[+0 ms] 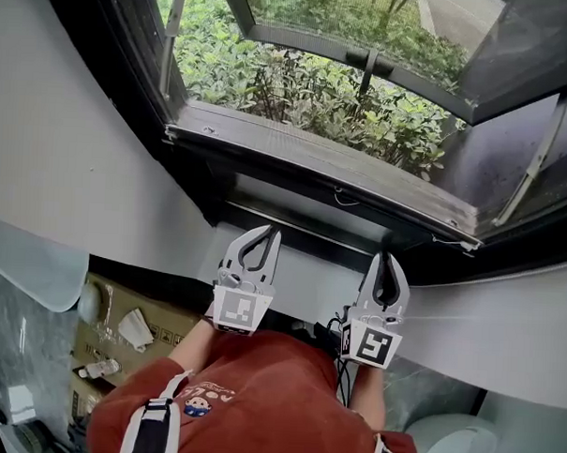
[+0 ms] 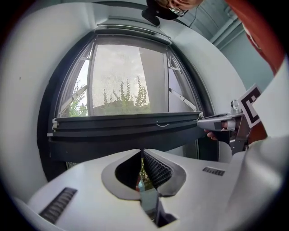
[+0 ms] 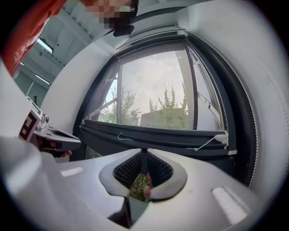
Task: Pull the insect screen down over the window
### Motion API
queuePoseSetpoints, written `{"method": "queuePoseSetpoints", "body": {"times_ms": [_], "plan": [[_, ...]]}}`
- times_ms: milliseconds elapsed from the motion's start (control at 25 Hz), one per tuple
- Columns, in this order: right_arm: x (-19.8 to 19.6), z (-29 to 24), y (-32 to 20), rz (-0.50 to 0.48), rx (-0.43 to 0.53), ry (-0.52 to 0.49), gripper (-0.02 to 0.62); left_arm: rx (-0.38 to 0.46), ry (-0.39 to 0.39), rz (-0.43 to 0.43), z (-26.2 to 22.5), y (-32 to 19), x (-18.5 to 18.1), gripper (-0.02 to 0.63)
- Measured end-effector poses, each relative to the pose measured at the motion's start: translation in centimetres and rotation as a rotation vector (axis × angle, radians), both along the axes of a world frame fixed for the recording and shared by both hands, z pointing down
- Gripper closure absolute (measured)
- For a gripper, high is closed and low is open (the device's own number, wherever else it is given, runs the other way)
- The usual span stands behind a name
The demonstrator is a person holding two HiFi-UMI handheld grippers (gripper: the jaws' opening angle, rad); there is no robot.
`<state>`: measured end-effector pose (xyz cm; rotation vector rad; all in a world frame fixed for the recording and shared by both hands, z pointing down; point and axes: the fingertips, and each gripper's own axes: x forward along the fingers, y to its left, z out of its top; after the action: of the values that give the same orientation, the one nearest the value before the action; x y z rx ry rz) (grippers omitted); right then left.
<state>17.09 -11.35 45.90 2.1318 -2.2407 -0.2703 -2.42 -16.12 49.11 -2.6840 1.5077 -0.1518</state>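
Tongs left [image 1: 268,231], right [image 1: 387,257] on screen bar [image 1: 314,161]

Head view looks steeply down — both gripper views face level, close, sharing the window [image 2: 126,76].

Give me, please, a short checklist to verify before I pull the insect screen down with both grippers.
1. Left gripper shut on the pull bar: ok, the tips pinch its lower edge.
2. Right gripper shut on the same bar: ok.
3. Grips spread along the bar: ok, one left of its middle, one right.
4. Mesh above the bar flat: ok, no fold shows.
5. White cord at the bar's right end clear of the jaws: ok.
6. Way below the bar free: cannot tell, the grippers hide it.
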Motion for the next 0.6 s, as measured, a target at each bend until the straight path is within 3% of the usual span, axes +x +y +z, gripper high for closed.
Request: {"method": "queuePoseSetpoints", "body": {"times_ms": [40, 160, 600], "plan": [[0.16, -0.06, 0.06, 0.006, 0.003, -0.003, 0.555, -0.003, 0.005, -0.007, 0.00, -0.05, -0.03, 0.601], [0.39, -0.08, 0.19, 0.012, 0.003, 0.000, 0.583, 0.012, -0.006, -0.013, 0.14, -0.20, 0.01, 0.601], [0.78, -0.27, 0.30, 0.024, 0.008, 0.010, 0.584, 0.024, 0.003, -0.002, -0.69, 0.02, 0.43, 0.601]]}}
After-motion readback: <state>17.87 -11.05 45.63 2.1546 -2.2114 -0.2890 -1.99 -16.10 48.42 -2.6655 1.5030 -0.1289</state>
